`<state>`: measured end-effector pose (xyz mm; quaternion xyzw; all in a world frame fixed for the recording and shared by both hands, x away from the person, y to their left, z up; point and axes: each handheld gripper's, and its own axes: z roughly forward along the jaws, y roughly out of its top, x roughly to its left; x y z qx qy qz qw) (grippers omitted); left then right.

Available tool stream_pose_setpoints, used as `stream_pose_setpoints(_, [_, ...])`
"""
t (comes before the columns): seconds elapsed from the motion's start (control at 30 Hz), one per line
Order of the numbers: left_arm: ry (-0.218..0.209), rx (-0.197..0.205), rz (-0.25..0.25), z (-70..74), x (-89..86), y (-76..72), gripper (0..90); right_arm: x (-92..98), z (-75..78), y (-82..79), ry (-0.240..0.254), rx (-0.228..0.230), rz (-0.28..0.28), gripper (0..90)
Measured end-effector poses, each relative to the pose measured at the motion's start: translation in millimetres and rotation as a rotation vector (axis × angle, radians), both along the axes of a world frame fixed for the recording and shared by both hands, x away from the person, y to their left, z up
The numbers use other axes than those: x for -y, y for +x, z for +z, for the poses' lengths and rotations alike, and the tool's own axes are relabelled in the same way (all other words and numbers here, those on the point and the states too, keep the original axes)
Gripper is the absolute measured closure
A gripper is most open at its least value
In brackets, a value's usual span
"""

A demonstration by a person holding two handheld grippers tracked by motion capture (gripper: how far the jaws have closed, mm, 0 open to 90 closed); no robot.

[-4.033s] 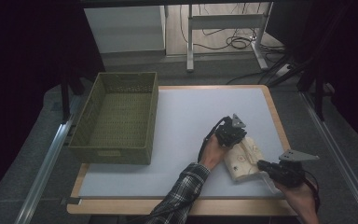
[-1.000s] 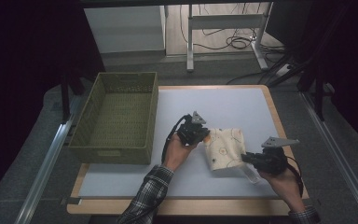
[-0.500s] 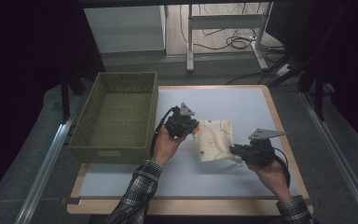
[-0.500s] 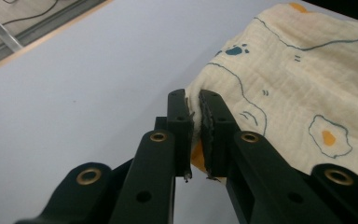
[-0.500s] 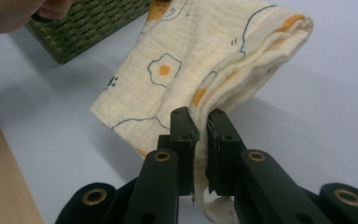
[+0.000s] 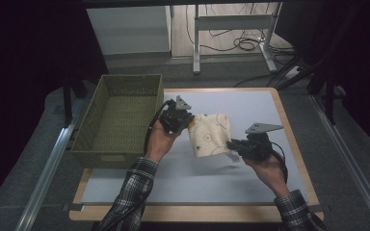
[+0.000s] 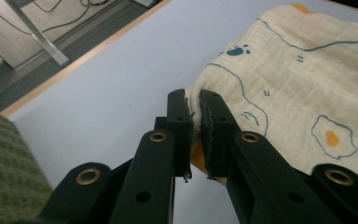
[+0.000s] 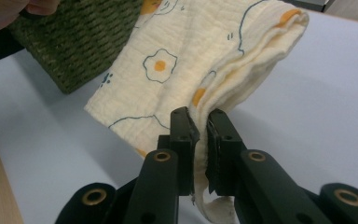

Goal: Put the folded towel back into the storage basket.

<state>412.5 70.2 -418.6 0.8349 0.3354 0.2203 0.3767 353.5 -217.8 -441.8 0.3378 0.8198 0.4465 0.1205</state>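
Bench point(image 6: 183, 178): pale sheet with a wooden edge, across the middle and lower part of the high view; pale ground behind the cloth in both gripper views.

Basket point(image 6: 120, 115): green, woven, rectangular, left of centre in the high view, on the bench's left edge; near wall at the upper left of the right gripper view point(image 8: 74, 42); a corner at the lower left of the left gripper view point(image 7: 4, 163).

Cloth point(image 6: 211, 134): cream, folded, printed with fried eggs and blue line drawings; centre of the high view, just right of the basket, held up between the two tongs with its shadow on the bench beneath; upper right of the left gripper view point(image 7: 298, 93); upper middle of the right gripper view point(image 8: 191, 60), with layered folded edges showing at the pinch.

Left tongs point(image 6: 183, 120): just right of the basket's near corner in the high view, in the left hand point(image 6: 160, 140); jaws nearly together, pinching the cloth's left edge; same pinch at the centre of the left gripper view point(image 7: 195, 116).

Right tongs point(image 6: 232, 144): right of centre in the high view, in the right hand point(image 6: 267, 166); jaws narrow, clamped on the cloth's lower right folded corner; same clamp at the lower centre of the right gripper view point(image 8: 199, 135), with a bit of cloth hanging below the jaws.

Sleeves point(image 6: 130, 202): plaid, rising from the bottom edge of the high view.
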Motion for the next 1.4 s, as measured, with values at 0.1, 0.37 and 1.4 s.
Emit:
stream_pose_setpoints(0.1, [0.009,0.009,0.016,7.4,-8.8,1.7,83.1,-9.1,4.9,4.3,0.010,0.006,0.001,82.1])
stream_pose_setpoints(0.37, [0.028,0.033,0.041,20.8,-30.3,6.2,83.0,-31.4,13.2,18.9,0.017,0.004,0.011,82.1])
stream_pose_setpoints(1.4, [0.036,0.051,0.146,67.9,-100.8,15.9,82.6,-99.1,45.1,48.9,0.066,0.016,0.063,82.1])
